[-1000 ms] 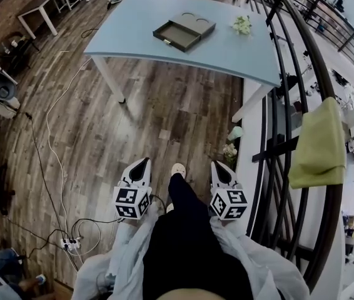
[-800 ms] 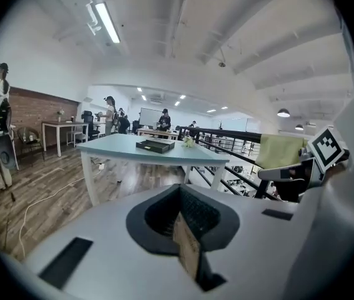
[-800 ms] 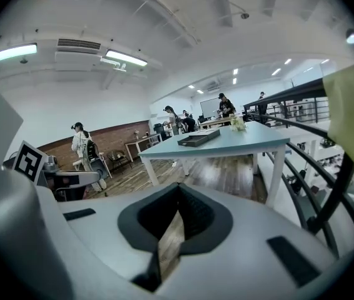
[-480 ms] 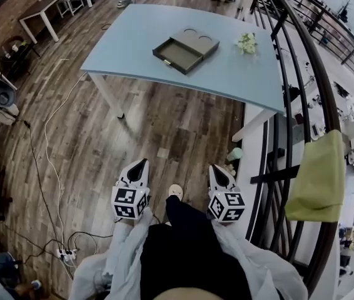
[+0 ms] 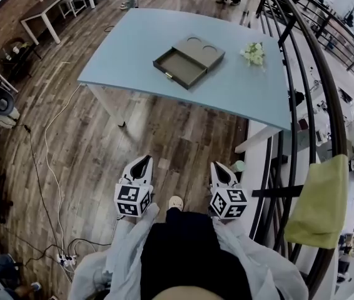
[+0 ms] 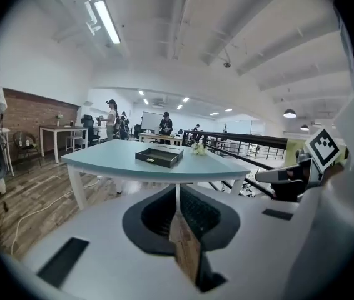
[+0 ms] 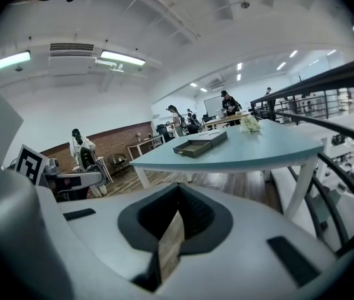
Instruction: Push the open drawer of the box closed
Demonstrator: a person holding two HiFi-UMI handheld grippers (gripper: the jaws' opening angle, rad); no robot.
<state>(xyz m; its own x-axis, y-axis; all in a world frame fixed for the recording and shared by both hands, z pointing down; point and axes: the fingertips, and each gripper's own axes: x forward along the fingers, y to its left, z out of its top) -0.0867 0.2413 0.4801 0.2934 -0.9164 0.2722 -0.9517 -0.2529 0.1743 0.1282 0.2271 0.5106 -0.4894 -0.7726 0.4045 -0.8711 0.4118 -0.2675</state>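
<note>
Pale blue table [image 5: 133, 49]: it stands well ahead of the person, across a bare wood floor [image 5: 164, 124], and carries the box.
Box [image 5: 203, 49]: flat and grey-brown, with two round recesses in its top; it sits mid-table, with flowers [image 5: 253, 54] near it on the railing [image 5: 302, 74] side.
Drawer [image 5: 178, 69]: pulled out most of its length toward the table's near edge, apparently empty, with a small pale pull on its front.
Left gripper [image 5: 143, 161]: jaws pressed together with nothing between them, held low in front of the person's waist.
Right gripper [image 5: 217, 166]: likewise closed on nothing, level with the left one and well apart from it.
Handling: the drawer looks light and stiff and should slide easily. The shallow box may be light enough to skate on the smooth tabletop when pushed.
Where to press: the flat drawer front, near its middle beside the pull, with closed tips as a blunt pusher. The other gripper could brace the box's far edge.
Stage: approach, with neither gripper near the table yet.
</note>
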